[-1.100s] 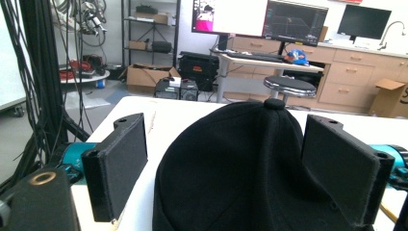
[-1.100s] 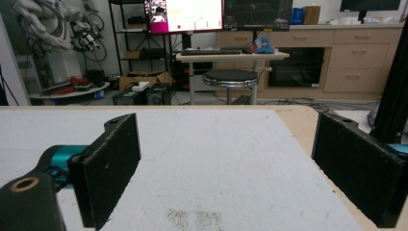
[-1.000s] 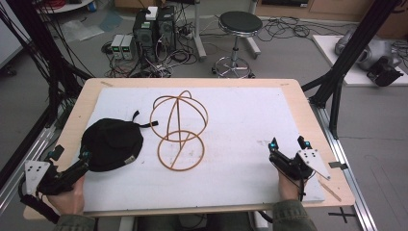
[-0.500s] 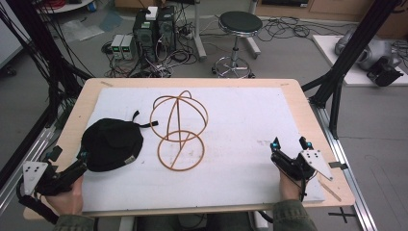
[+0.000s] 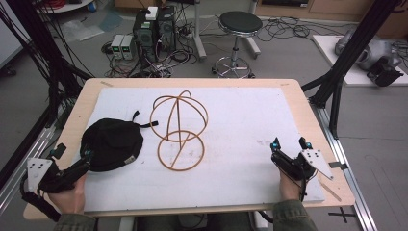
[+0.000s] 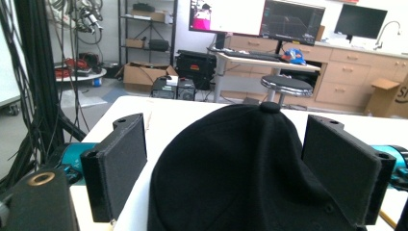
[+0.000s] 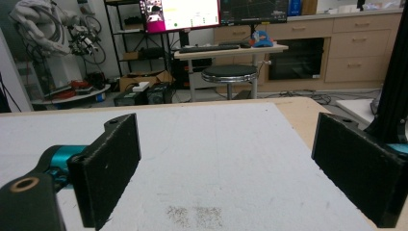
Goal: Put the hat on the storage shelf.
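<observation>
A black cap (image 5: pixel 111 144) lies crown-up on the white mat at the left. My left gripper (image 5: pixel 73 152) is at the cap's near-left edge. In the left gripper view it (image 6: pixel 228 139) stands open, and the cap (image 6: pixel 240 178) rises between and just beyond its jaws. A round wire hat stand (image 5: pixel 179 130) of thin tan hoops stands upright in the middle of the mat, to the right of the cap. My right gripper (image 5: pixel 288 143) rests near the mat's front right. It (image 7: pixel 226 139) is open, with only bare mat between its jaws.
The white mat (image 5: pixel 240 115) covers most of the wooden table (image 5: pixel 312 110). A thin stick (image 5: pixel 326 187) lies near the front right corner. Black frame posts (image 5: pixel 337 86) stand at both sides. A stool (image 5: pixel 239 29) and computer boxes (image 5: pixel 154 29) are on the floor beyond the table.
</observation>
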The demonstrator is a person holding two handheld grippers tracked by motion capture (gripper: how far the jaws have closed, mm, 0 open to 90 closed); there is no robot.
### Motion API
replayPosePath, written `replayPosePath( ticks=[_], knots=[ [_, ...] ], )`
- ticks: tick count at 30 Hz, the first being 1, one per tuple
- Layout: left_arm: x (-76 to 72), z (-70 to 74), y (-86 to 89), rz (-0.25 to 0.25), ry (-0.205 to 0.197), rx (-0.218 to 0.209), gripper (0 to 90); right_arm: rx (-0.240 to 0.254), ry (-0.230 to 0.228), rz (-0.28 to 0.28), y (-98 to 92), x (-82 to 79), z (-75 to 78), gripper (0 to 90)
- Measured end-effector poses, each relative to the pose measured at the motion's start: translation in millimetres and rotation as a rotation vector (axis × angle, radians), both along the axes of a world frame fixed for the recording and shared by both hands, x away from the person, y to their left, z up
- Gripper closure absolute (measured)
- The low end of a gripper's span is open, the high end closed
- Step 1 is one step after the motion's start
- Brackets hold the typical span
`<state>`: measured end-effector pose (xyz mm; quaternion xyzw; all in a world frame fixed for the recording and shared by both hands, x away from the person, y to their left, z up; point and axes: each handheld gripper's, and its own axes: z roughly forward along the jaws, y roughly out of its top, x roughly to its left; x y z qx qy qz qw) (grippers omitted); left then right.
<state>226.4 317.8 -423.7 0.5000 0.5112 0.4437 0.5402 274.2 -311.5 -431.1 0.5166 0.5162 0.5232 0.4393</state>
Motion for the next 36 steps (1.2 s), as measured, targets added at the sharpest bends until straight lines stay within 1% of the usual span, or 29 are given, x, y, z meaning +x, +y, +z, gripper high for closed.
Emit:
replayPosePath(
  ticks=[2, 3, 4, 9, 10, 11, 12, 13, 14, 15, 19, 21, 23, 24, 26, 27, 28, 29, 32, 33, 34, 35, 36],
  knots=[
    [2.1, 1.0, -3.3, -0.018, 0.006, 0.01, 16.3, -0.002, -0.001, 0.004, -0.4, 0.0, 0.1, 9.1],
    [2.1, 1.0, -3.3, -0.018, 0.006, 0.01, 16.3, -0.002, -0.001, 0.004, -0.4, 0.0, 0.1, 9.1],
    [3.2, 1.2, -4.7, -0.028, 0.015, 0.018, 16.3, 0.003, 0.002, 0.007, -0.6, 0.2, 0.1, 9.1],
    [7.5, 1.9, -8.2, -0.043, 0.034, 0.032, 16.3, -0.005, 0.007, 0.014, -3.3, 0.4, -0.6, 9.1],
    [8.3, 2.1, -8.8, -0.048, 0.04, 0.039, 16.3, -0.005, 0.007, 0.014, -3.3, 0.4, -0.6, 9.1],
    [10.5, 2.3, -9.9, -0.055, 0.055, 0.051, 16.3, -0.006, 0.007, 0.016, -3.9, 0.2, -0.5, 9.1],
    [10.5, 2.3, -9.9, -0.055, 0.055, 0.051, 16.5, -0.01, 0.008, 0.018, -4.4, 0.4, -0.7, 9.1],
    [12.6, 2.3, -10.6, -0.066, 0.08, 0.058, 16.8, -0.01, 0.01, 0.023, -4.7, 0.8, -0.9, 9.1],
    [13.7, 2.0, -11.0, -0.066, 0.088, 0.064, 16.8, -0.013, 0.015, 0.029, -5.1, 1.0, -1.0, 9.1],
    [14.8, 1.7, -11.3, -0.07, 0.096, 0.066, 16.9, -0.011, 0.021, 0.035, -5.1, 1.2, -1.2, 9.1],
    [18.9, 1.8, -10.7, -0.075, 0.116, 0.078, 16.9, -0.025, 0.021, 0.042, -5.8, 1.9, -1.6, 9.1],
    [19.5, 2.0, -10.5, -0.075, 0.119, 0.078, 16.9, -0.027, 0.022, 0.042, -5.8, 1.8, -1.7, 9.1],
    [22.4, 2.2, -9.6, -0.074, 0.135, 0.077, 16.9, -0.036, 0.021, 0.047, -6.2, 1.5, -2.0, 9.1],
    [22.4, 2.2, -9.6, -0.074, 0.135, 0.077, 17.1, -0.036, 0.021, 0.047, -6.2, 1.5, -2.0, 9.1],
    [24.5, 1.0, -8.5, -0.074, 0.159, 0.074, 17.3, -0.034, 0.025, 0.052, -6.1, 1.1, -2.0, 9.1],
    [26.1, -0.3, -7.7, -0.071, 0.177, 0.074, 17.6, -0.041, 0.024, 0.062, -6.8, 1.4, -2.0, 9.1],
    [26.1, -0.3, -7.7, -0.071, 0.177, 0.074, 17.6, -0.043, 0.024, 0.062, -6.9, 1.5, -2.2, 9.1],
    [28.0, -1.0, -6.5, -0.069, 0.194, 0.074, 17.6, -0.044, 0.025, 0.062, -6.9, 1.6, -2.3, 9.1],
    [29.6, -1.5, -5.9, -0.071, 0.205, 0.073, 17.6, -0.05, 0.021, 0.068, -7.0, 2.3, -2.5, 9.1],
    [30.3, -1.8, -6.3, -0.073, 0.209, 0.071, 17.6, -0.043, 0.028, 0.071, -6.1, 1.9, -2.5, 9.1],
    [31.9, -2.3, -7.9, -0.087, 0.222, 0.077, 17.9, -0.053, 0.025, 0.072, -6.0, 2.3, -2.6, 9.1],
    [31.9, -2.3, -7.9, -0.087, 0.222, 0.077, 18.3, -0.052, 0.027, 0.074, -5.7, 2.2, -2.7, 9.1],
    [33.9, -3.6, -10.6, -0.098, 0.239, 0.089, 18.4, -0.052, 0.028, 0.074, -5.4, 2.3, -2.7, 9.1]
  ],
)
